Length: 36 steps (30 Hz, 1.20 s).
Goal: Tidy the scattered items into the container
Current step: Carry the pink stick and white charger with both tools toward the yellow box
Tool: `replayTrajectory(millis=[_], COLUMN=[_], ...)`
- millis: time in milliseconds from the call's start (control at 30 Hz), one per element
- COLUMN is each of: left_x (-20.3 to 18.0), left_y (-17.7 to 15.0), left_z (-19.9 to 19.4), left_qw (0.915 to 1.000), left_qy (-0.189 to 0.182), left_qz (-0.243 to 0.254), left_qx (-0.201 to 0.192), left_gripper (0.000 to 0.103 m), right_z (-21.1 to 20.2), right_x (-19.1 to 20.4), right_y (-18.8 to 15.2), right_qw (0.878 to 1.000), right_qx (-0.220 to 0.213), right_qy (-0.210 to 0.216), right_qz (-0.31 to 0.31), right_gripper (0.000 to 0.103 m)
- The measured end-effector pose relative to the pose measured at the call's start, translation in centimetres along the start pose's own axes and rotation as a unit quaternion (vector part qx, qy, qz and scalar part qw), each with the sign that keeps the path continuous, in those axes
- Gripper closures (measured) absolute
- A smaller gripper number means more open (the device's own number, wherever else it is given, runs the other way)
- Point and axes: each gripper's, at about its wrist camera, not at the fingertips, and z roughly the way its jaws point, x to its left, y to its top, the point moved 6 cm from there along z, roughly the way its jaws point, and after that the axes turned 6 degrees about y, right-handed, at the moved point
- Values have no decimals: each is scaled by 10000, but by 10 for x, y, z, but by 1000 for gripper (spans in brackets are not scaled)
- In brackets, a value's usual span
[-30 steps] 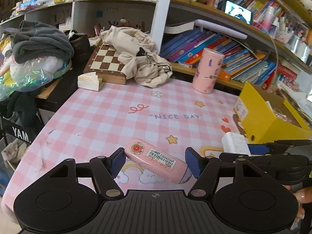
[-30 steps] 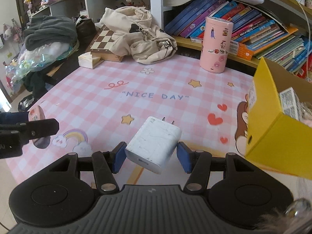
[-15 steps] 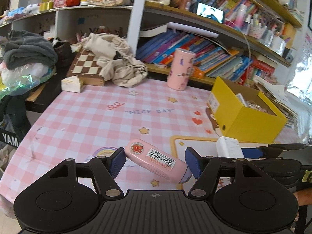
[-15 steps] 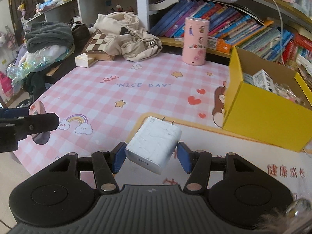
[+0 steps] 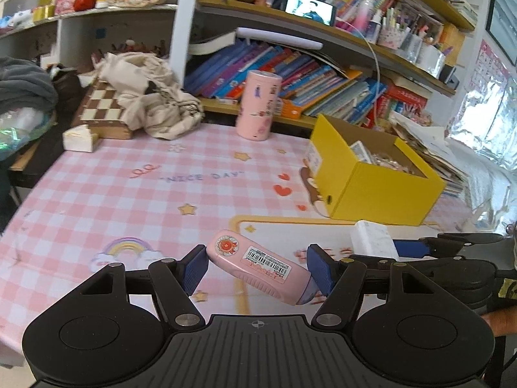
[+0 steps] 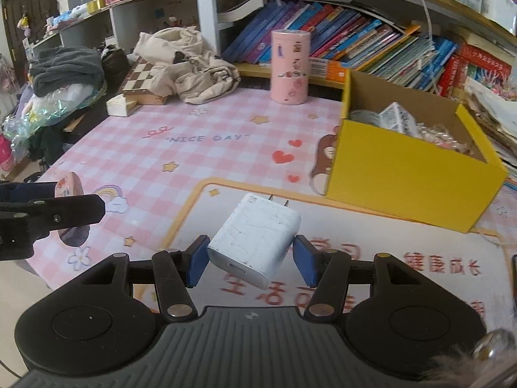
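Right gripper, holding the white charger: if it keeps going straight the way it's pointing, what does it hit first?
Probably the table mat, just short of the yellow box. The right gripper, shut on the white charger, tilts downward, so its line seems to land in front of the box's near wall rather than inside; depth is unclear.

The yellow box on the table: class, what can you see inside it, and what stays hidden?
Inside the yellow box lie a small printed carton, a tape roll and a clear, glittery tangle. Its near wall hides whatever lies beneath them.

2 wrist views, angled down, sharing table [image 5: 97, 194]
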Motion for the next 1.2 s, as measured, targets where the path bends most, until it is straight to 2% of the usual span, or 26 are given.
replayTrajectory(millis=[300,1200], left_x=[-46,-159], left_y=[7,11], left_z=[17,74], left_qw=[9991,9905], left_qy=[-305,-1007], left_qz=[290,828], left_qx=[85,442], left_gripper=[36,36], right_z=[-21,-48], right_x=[-53,-162], right_y=[-9,-30], right_qw=[9990,9923], right_qx=[-13,59], right_qy=[-309,-834], right_qz=[328,911], right_gripper=[49,49])
